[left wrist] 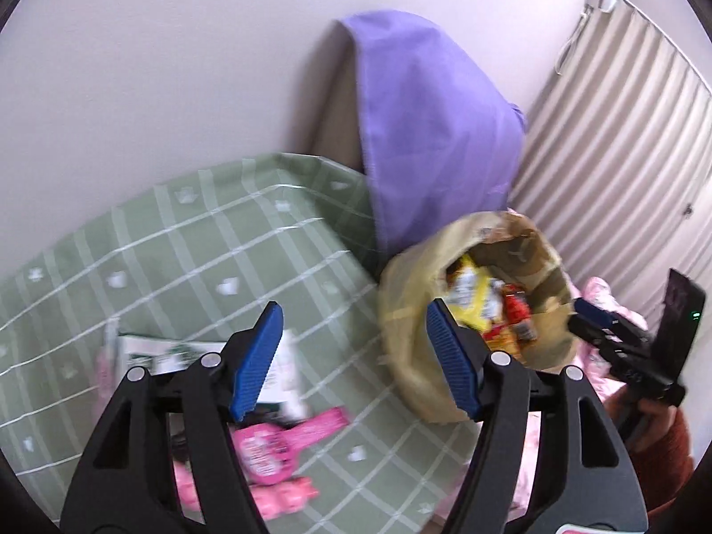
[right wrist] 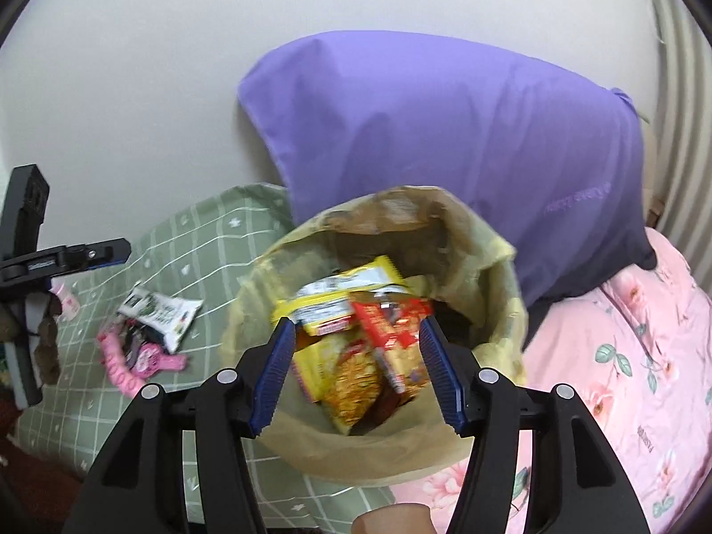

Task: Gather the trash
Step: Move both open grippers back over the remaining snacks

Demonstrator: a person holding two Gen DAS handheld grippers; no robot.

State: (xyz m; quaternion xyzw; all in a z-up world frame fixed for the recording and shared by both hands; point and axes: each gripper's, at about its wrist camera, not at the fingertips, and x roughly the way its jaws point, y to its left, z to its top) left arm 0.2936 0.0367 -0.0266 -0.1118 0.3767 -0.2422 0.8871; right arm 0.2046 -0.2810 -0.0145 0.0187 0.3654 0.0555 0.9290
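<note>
Both tongs wide open, empty, right tongs over trash bag

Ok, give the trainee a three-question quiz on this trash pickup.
1. True or false: the right gripper is shut on a wrapper.
2. Where do the uncollected wrappers lie? A) on the pink quilt B) on the green sheet C) inside the bag
3. Fill in: the yellow packet sits inside the paper ____.

Key
1. False: both the right and left gripper are open and hold nothing.
2. B: the wrappers lie on the green sheet, beside the bag, not in it.
3. bag
</note>
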